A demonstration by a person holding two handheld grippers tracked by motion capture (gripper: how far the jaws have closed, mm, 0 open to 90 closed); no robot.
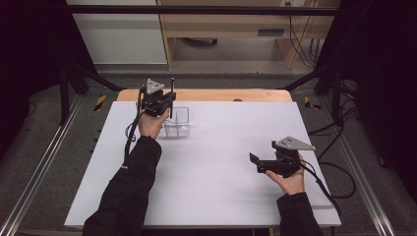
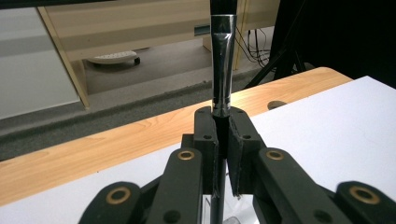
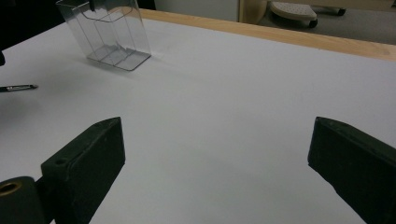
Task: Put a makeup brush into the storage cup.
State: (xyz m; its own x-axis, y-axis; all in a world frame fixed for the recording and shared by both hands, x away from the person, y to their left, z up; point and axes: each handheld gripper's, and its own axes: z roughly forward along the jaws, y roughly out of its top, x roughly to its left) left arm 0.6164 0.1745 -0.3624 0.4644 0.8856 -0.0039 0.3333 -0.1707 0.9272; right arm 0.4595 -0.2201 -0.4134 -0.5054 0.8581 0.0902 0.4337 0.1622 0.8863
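Right gripper view: pen [image 3: 18,87] lies beside clear holder [image 3: 112,32].

Table: I work at a wooden table [image 1: 216,95] whose pale edge shows along the far side; a white sheet [image 1: 221,172] covers most of its top.
Floor: grey carpet [image 1: 49,162] lies on both sides of my table and runs beyond it.
Rails: a metal rail [image 1: 39,172] runs along the floor at my left, another at my right.
Frame: black struts [image 1: 78,78] slant down at the far corners, under a dark bar across the top.
Furniture: a light wooden desk [image 1: 226,24] stands ahead of me, beside a white panel [image 1: 118,39].
Cables: black cables [image 1: 302,46] hang by the desk.
Sides: dark curtains [image 1: 29,59] close off both flanks.
Light: even, from above.
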